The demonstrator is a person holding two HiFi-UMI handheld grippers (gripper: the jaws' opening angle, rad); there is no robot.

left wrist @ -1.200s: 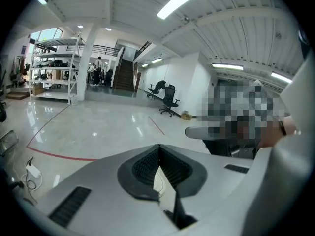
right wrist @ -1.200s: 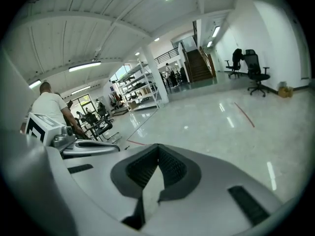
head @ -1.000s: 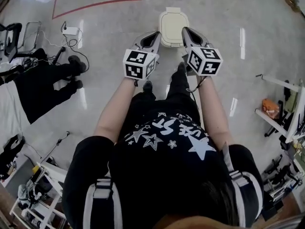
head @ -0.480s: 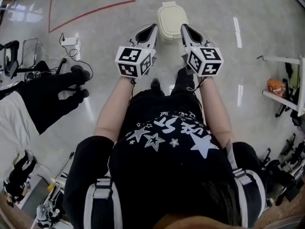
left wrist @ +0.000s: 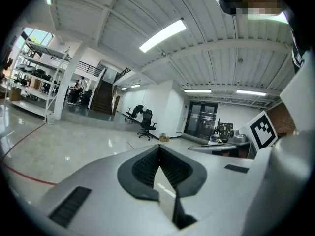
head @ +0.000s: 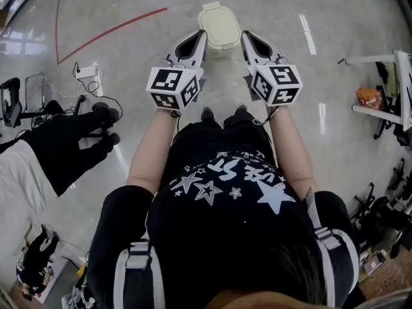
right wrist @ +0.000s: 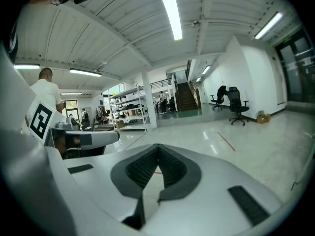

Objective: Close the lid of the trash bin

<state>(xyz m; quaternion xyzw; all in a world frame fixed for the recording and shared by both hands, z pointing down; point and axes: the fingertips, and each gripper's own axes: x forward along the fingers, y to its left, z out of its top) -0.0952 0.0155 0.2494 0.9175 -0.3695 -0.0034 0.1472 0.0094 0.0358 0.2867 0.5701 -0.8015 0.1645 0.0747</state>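
Observation:
The cream trash bin (head: 219, 26) stands on the floor ahead of the person's feet, and its lid lies flat on top. My left gripper (head: 199, 36) hangs just to the bin's left and my right gripper (head: 245, 35) just to its right, both apart from it as far as I can see. In the left gripper view my left gripper (left wrist: 158, 146) has its jaws shut, tips meeting on nothing. My right gripper (right wrist: 158, 146) looks the same in the right gripper view. Neither gripper view shows the bin; both look level across the hall.
A person in black sits at the left with legs (head: 71, 137) stretched over the floor, near a power strip (head: 87, 73) with cables. A red floor line (head: 109, 26) runs at the far left. Racks (head: 389, 76) line the right side. Office chairs (right wrist: 237, 104) stand far off.
The bin has moved up and looks smaller in the head view. The person's forward foot has drawn back beside the other. Both grippers stay on either side of the bin.

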